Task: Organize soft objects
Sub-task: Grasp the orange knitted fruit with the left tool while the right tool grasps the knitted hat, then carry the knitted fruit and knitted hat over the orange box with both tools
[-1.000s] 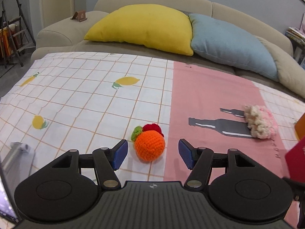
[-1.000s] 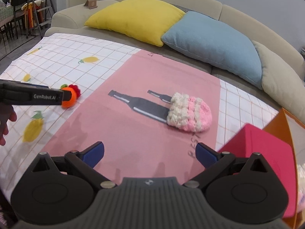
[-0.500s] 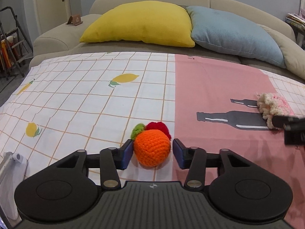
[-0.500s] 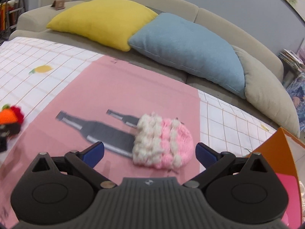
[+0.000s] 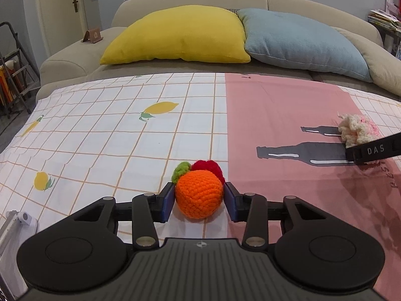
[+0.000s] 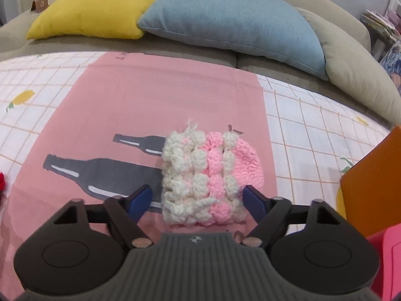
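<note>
From the left wrist view, the left gripper had its blue fingers pressed against either side of the orange crochet ball, having just been closing on it; the ball sat on the checked, lemon-printed part of the tablecloth, close to the near edge of the worktop and just left of the pink panel, with a green crochet leaf and a red crochet bit touching its far side. Toward the right edge the pink-and-cream crochet piece lay on the printed bottles, partly covered by the dark bar of the right gripper. A yellow cushion and a blue cushion leaned on the sofa beyond the far edge. From the right wrist view, the right gripper straddled the near end of the pink-and-cream crochet piece, its fingers having just been closing; the right one looked to be at the yarn while the left stood a little apart, so nothing was gripped yet. The piece lay on the pink panel, over the bottle print. An orange box stood at the right edge with a pink box in front of it.
</note>
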